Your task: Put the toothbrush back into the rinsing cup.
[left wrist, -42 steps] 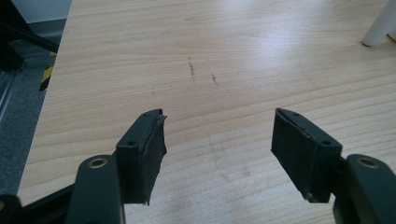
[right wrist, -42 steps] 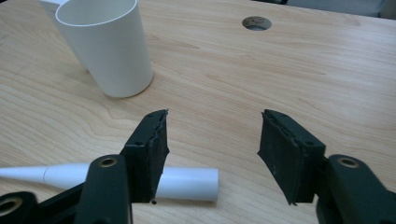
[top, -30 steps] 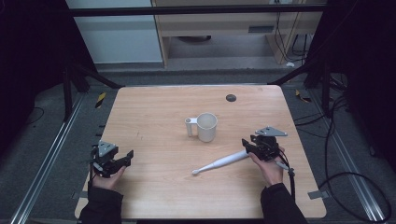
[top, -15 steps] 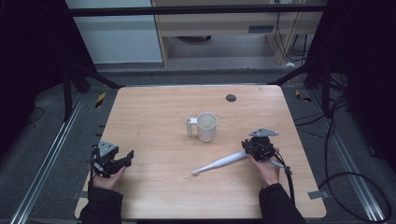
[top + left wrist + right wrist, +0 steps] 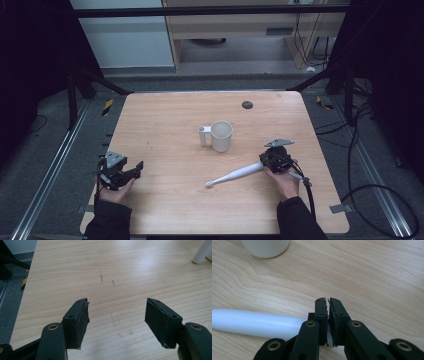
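Right claw (image 5: 270, 161) has just been closing and is now clamped on the thick end of the white wand (image 5: 235, 175); in the right gripper view its jaws sit nearly together with a sliver of white pinched between them. So the grab looks done. The wand is lying flat on the desk (image 5: 165, 115), its thin tip pointing toward about 8 o'clock from the claw, nothing lifted yet.

The mug (image 5: 221, 135) stands upright near desk center, at roughly 10 o'clock from the right claw, near it but apart, handle toward the left.

Left claw (image 5: 135, 170) sits at the desk's 8 o'clock corner, spread wide with nothing in it, just bare wood in front.

Best guess: the wand goes into the mug, so the lift, carry and drop are all still ahead.
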Motion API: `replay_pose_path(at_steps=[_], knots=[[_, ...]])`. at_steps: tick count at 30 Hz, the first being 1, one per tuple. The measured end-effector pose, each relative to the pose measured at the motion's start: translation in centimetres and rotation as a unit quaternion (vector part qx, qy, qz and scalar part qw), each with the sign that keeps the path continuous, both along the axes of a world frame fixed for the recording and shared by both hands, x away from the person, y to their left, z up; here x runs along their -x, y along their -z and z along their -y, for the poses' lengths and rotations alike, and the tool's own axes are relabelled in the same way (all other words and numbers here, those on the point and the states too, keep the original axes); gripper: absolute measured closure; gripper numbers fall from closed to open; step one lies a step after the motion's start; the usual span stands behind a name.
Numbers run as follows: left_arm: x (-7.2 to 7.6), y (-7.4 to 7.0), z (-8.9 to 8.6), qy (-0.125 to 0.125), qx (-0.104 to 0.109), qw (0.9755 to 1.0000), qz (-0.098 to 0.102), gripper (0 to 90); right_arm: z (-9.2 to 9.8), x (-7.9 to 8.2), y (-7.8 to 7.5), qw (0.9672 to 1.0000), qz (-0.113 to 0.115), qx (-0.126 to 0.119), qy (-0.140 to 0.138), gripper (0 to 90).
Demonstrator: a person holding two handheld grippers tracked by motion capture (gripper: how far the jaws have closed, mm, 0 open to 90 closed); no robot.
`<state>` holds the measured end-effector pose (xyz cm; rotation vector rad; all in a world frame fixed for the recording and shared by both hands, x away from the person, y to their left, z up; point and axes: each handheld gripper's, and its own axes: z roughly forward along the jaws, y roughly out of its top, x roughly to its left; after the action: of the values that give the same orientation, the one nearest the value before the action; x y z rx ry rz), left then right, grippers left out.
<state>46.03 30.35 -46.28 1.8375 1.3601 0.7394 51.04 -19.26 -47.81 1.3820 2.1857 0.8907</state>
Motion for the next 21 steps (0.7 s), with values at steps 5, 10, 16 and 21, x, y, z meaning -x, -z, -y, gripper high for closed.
replay_pose_path(at_steps=[5,10,16,21], knots=[[0.02,-0.03,-0.03,-0.001,0.001,1.0000,0.001,34.6,0.04,0.04,0.02,1.0000,-0.001,0.008,0.000,84.6],[0.03,-0.03,-0.04,-0.001,0.002,1.0000,0.001,34.7,0.01,0.29,-0.10,0.9999,-0.004,0.013,-0.003,84.1],[0.04,-0.04,-0.06,-0.001,0.001,1.0000,0.000,34.7,0.23,0.58,-0.08,0.9998,-0.008,0.017,-0.001,83.4],[0.06,-0.06,-0.08,0.000,0.002,1.0000,0.000,34.9,0.43,0.73,-0.11,0.9998,-0.009,0.015,-0.003,83.1]])
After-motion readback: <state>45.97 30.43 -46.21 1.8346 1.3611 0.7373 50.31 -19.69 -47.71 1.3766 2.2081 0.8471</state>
